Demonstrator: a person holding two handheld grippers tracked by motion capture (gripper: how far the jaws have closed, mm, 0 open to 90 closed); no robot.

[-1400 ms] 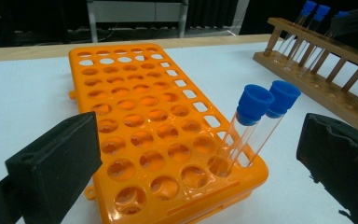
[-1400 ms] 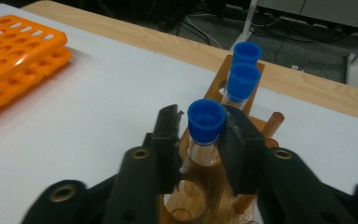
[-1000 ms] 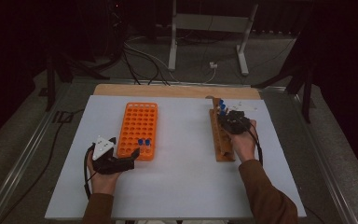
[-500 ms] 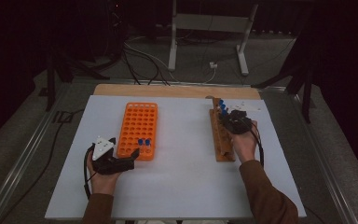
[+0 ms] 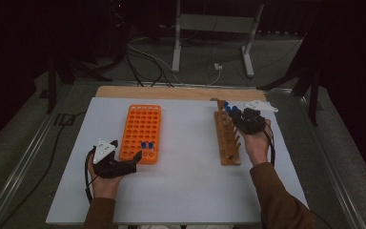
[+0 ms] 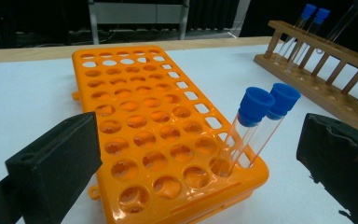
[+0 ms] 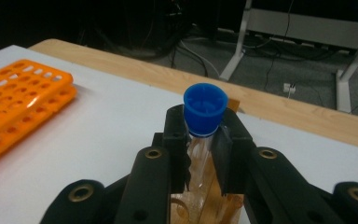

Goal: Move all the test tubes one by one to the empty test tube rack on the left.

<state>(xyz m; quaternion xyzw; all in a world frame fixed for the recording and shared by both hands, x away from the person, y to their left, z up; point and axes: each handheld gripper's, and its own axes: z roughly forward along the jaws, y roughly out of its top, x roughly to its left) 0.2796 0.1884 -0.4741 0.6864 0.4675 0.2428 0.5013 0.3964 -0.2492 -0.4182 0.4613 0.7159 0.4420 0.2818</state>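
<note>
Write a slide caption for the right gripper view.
Black tongs clamp a clear blue-capped test tube above the wooden rack.

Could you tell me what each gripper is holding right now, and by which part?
The right gripper clamps a blue-capped test tube on its clear glass just below the cap, over the wooden rack. The left gripper holds nothing, its jaws open.

It was a lab test bench — an orange tube rack [image 5: 141, 133] and a wooden tube rack [image 5: 227, 137] stood on a white table [image 5: 186, 181], with cables [image 5: 143, 57] and a metal stand [image 5: 213, 33] behind, dark curtains around.
</note>
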